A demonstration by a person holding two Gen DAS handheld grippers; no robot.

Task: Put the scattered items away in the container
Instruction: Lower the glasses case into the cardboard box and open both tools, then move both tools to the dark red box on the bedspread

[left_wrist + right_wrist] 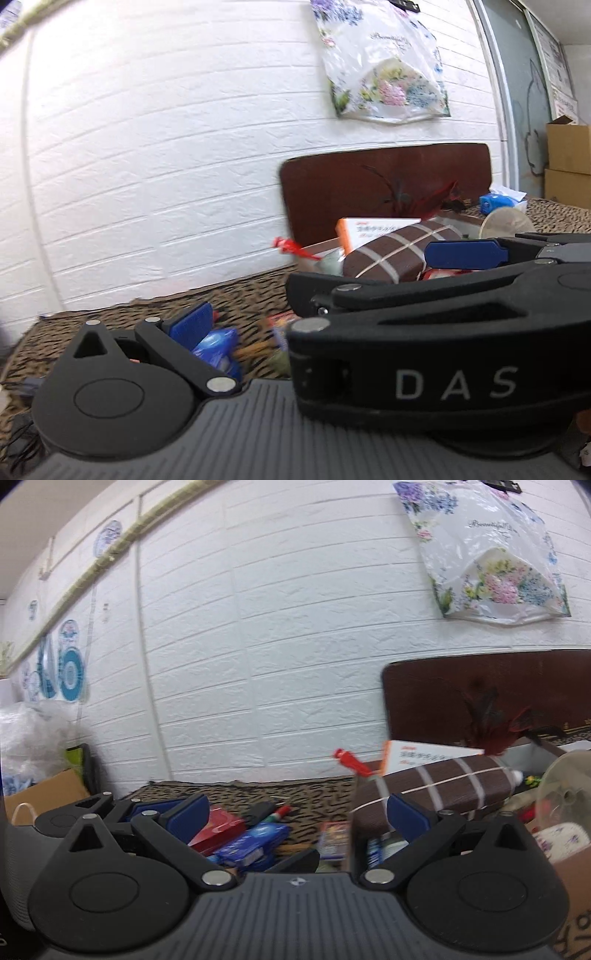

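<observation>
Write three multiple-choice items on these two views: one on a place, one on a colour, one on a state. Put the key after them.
1. Where is the floral plastic bag?
A. Folded in a drawer
B. Hanging on the white brick wall
C. Under a chair

2. What colour are the pads of the right claw?
A. Blue
B. Green
C. Yellow

3. What state is the right claw in?
A. Shut, pads touching
B. Open, holding nothing
C. Shut on a spoon

Key:
1. B, as the bag hangs flat against the bricks, high above the clutter.
2. A, as both pads show blue on black fingers.
3. B, as the pads stand wide apart with only background items visible between them.
</observation>
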